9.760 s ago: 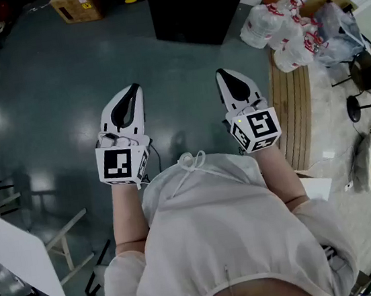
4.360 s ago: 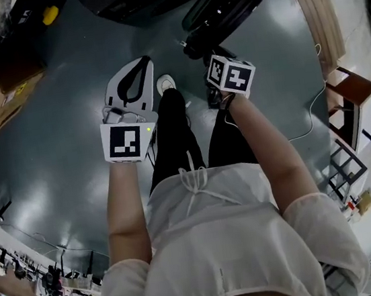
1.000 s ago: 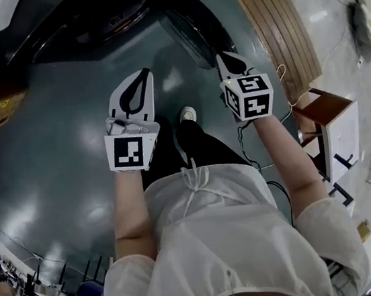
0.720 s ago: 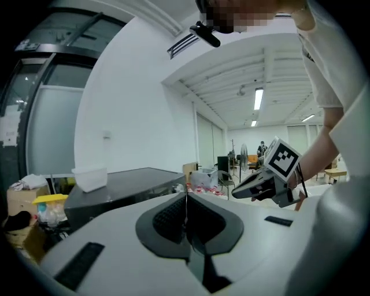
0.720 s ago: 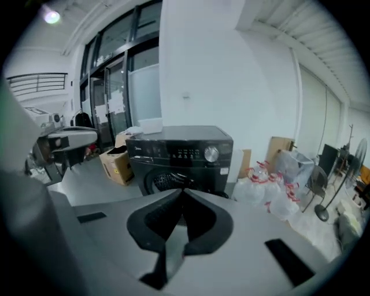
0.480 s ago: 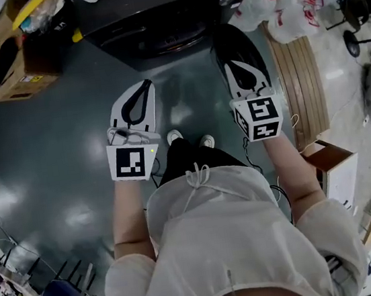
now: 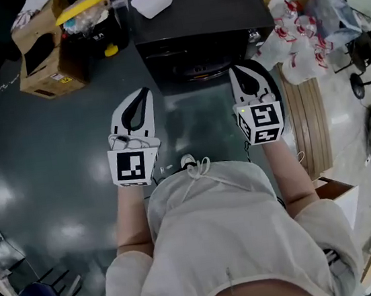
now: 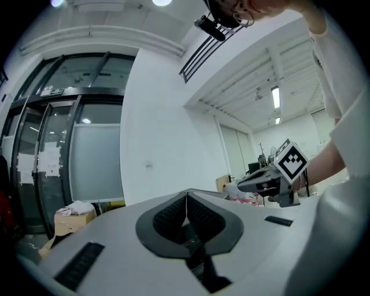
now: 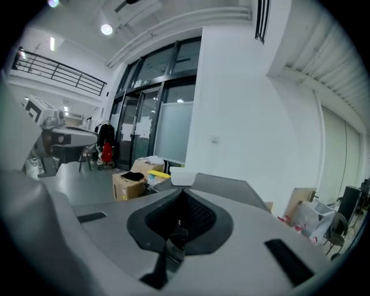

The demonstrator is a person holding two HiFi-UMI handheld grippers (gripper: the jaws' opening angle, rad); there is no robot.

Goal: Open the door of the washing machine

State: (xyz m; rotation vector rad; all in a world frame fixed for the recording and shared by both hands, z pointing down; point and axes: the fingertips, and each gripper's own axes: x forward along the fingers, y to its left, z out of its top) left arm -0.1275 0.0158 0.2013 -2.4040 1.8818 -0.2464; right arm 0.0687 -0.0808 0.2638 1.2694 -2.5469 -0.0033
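**A:** Facing the washing machine [image 7: 199, 20], the person held both tools out in front, well short of it.

**B:** What were the left gripper [image 7: 141, 92] and right gripper [image 7: 243, 70] doing?

**A:** Both were pressed together on nothing. The door was on the side turned toward the person, low down. From above I couldn't tell whether it stood ajar.

**B:** Any trouble ahead?

**A:** I judged so. Going in with the jaws shut, they'd only butt the door instead of catching it. The right gripper was also nearest that front, so a careless swing could have knocked the door the wrong way.
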